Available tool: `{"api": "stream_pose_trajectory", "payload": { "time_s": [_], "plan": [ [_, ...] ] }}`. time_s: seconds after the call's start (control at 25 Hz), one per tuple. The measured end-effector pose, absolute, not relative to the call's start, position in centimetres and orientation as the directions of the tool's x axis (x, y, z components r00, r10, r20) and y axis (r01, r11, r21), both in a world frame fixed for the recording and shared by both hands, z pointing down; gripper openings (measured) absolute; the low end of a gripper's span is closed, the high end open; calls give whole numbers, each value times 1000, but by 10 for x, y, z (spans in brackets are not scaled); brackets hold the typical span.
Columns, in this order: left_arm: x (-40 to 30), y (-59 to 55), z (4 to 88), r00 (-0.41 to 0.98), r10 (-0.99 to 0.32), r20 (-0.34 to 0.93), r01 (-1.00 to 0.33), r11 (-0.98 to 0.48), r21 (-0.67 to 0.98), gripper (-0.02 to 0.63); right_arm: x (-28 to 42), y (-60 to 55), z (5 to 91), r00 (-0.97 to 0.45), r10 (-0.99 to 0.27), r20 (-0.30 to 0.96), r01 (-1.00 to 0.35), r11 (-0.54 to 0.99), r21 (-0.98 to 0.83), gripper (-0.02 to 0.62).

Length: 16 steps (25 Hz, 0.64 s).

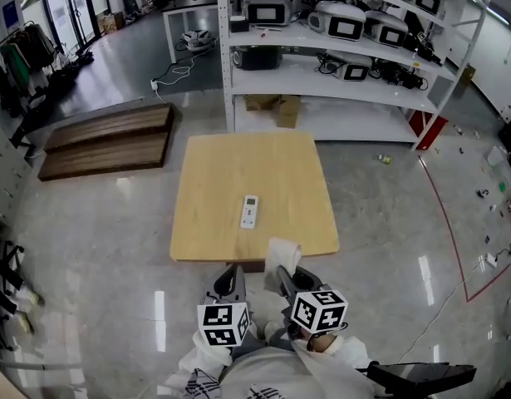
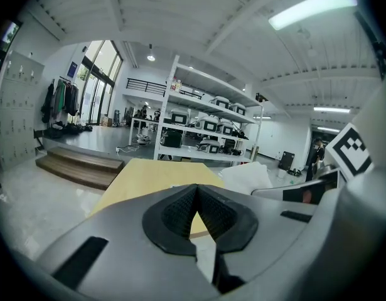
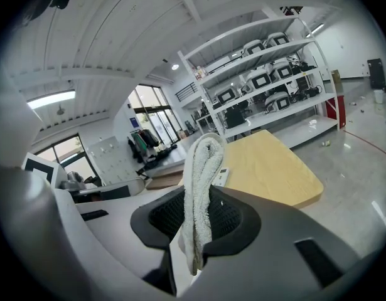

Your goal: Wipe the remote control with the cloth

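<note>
**Figure: start position, wipe not yet begun.** The remote control (image 1: 250,211) is shown lying flat just below the centre of the head view, on the near half of the table (image 1: 230,160). Its long axis points away from the camera, and it is touched by nothing and well apart from both tools.

The cloth (image 1: 282,254), a folded white towelling strip, is seen directly below and right of it, above the table's near edge. It is carried upright by the right gripper (image 1: 287,281). In the right gripper view the cloth (image 3: 202,180) is clamped between the 2 ribbed pads, with 1 loose end hanging beneath them and the remote control (image 3: 221,177) visible just behind the fold. The left gripper (image 1: 232,281), at lower centre of the head view, is held with its jaws drawn fully together and nothing between them.

3 hazards are judged likely:
1. The remote control, being light and unrestrained on smooth wood, may be pushed along by the wiping stroke, possibly over an edge onto the hard floor (image 1: 380,223). This would follow if it is not pinned down by the left gripper.
2. The cloth, being gripped across a narrow fold, may be dragged out of the pads by friction.
3. The keys may be struck or pressed by the hard jaw tips if the cloth is lowered too far.
</note>
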<state>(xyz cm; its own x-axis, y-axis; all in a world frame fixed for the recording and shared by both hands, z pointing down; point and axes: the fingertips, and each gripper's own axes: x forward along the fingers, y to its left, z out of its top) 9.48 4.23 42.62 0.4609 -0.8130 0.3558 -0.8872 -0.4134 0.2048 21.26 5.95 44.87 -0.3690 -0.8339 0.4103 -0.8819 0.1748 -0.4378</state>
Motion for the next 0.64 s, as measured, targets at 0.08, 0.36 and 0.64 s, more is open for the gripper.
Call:
{"api": "stream_pose_trajectory", "payload": {
  "time_s": [0.08,0.36,0.64],
  "plan": [
    [95,41,426,462,-813,355,-886,-416,202,3,213,59,448,-367,-836,408,-883,175,-436,91],
    [98,37,424,467,-812,352,-884,-421,201,3,214,56,446,-360,-838,409,-886,170,-432,91],
    [98,39,433,463,-809,362,-886,-416,204,3,214,57,455,-360,-834,417,-886,166,-432,91]
  ]
}}
